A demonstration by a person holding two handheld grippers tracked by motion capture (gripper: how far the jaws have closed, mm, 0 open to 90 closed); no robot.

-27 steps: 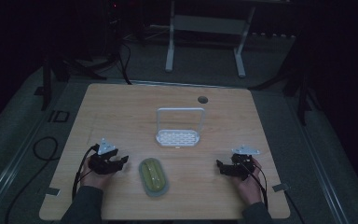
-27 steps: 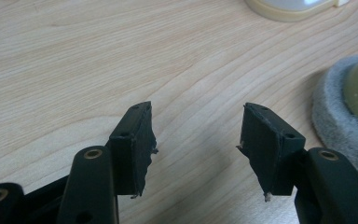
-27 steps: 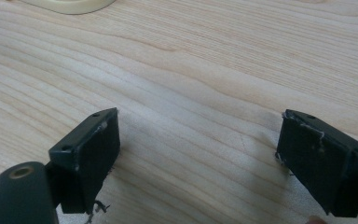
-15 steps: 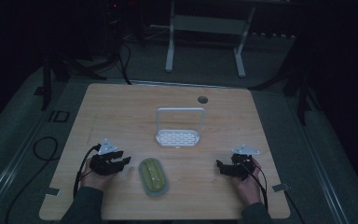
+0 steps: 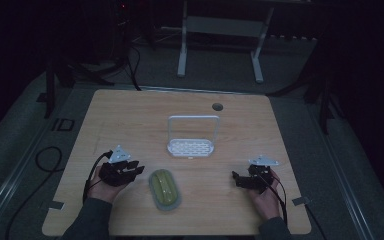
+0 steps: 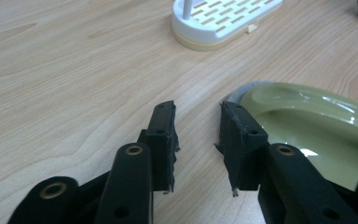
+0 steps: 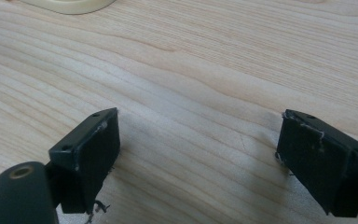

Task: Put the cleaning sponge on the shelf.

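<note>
A glossy green oval dish [image 5: 164, 188] lies near the table's front edge, with a grey edge showing under it [image 6: 245, 90]. My left gripper [image 5: 137, 169] rests just left of the dish, pointing at it. In the left gripper view its jaws [image 6: 196, 128] stand a little apart with nothing between them, the right jaw close to the dish rim [image 6: 307, 100]. My right gripper [image 5: 236, 179] lies on the table to the right of the dish and apart from it. Its jaws [image 7: 198, 140] are wide open over bare wood.
A white slatted rack [image 5: 190, 148] with an upright hoop handle stands at the table's centre, behind the dish; its base also appears in the left gripper view [image 6: 223, 21]. A round cable hole [image 5: 217, 106] sits near the far edge. Cables trail off both grippers.
My left gripper has shifted slightly to the right, closer to the green dish. The right gripper, the dish and the rack have stayed put.
</note>
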